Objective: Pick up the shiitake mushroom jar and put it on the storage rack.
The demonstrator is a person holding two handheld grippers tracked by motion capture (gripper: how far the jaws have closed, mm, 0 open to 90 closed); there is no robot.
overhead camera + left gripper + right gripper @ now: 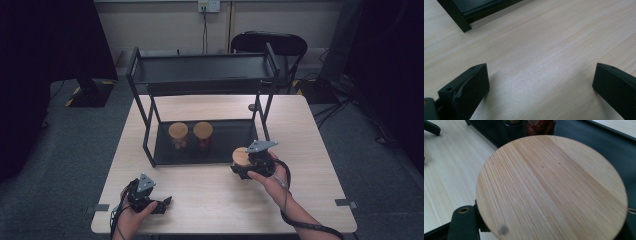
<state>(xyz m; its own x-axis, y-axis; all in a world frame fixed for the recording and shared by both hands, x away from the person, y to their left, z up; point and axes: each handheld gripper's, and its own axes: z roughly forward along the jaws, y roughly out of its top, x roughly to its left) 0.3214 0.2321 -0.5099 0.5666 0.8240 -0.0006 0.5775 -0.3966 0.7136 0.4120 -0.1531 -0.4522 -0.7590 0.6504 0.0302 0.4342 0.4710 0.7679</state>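
Step in hand: carrying a third jar (241,157) toward the black rack (144,120), as I judge it from the two jars already standing there.
Right hand-held gripper (243,166): clamped on the jar below its round wooden lid (551,187); the jaws sit at the jar's sides, mostly hidden under the lid.
Where the jar is: at the front right corner of the rack, held upright over the edge of the rack's bottom shelf (235,131); whether it is lifted or resting I cannot tell.
Jars on the rack: two with wooden lids, side by side on the bottom shelf, the pale-filled jar (178,135) left of the red-filled jar (203,134).
Left hand-held gripper (162,204): jaws wide apart with nothing between them, low over the desk (544,50), well in front of the rack's left front leg.
Next move calls for: sliding the jar in under the rack's top shelf, right of the red-filled jar, clear of the right front leg, keeping it upright.
Then: setting it down flat before the jaws let go.
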